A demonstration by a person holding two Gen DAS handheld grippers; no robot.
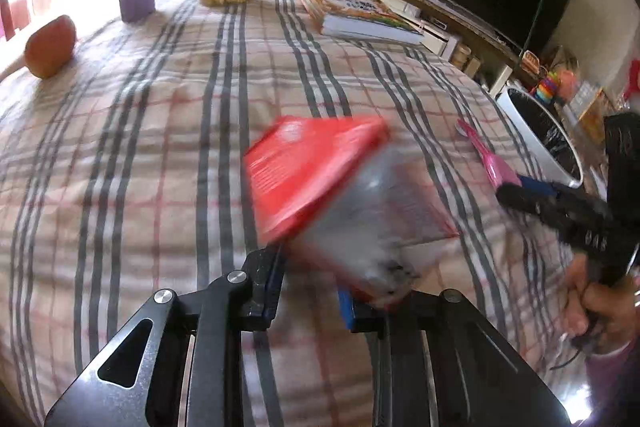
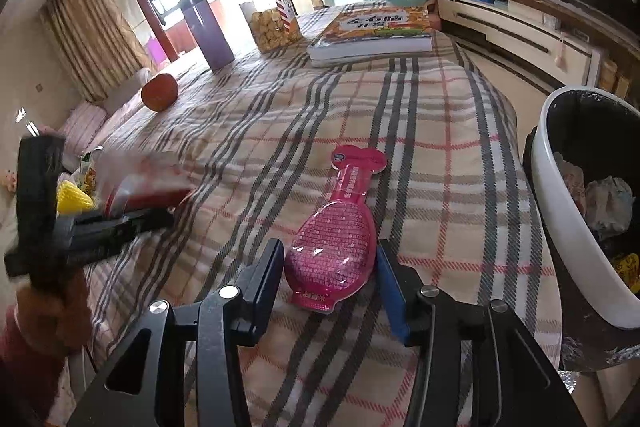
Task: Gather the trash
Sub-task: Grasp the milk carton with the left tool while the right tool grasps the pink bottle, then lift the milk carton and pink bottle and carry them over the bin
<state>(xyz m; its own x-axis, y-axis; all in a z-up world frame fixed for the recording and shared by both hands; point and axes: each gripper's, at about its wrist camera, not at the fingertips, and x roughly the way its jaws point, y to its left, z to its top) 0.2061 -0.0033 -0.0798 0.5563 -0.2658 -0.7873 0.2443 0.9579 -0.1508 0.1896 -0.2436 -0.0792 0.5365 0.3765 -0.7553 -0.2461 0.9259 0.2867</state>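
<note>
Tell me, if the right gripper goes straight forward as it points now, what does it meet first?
The right gripper would first meet the pink bottle-shaped packet, which lies flat on the plaid tablecloth between its open fingers. Whether the fingers already touch it is unclear. Beyond the packet, only cloth shows.

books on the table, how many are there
2, stacked as one pile at the far end of the checked tablecloth: an orange-covered book on top and a second book directly under it. Anything thinner beneath them would be hidden.
</note>
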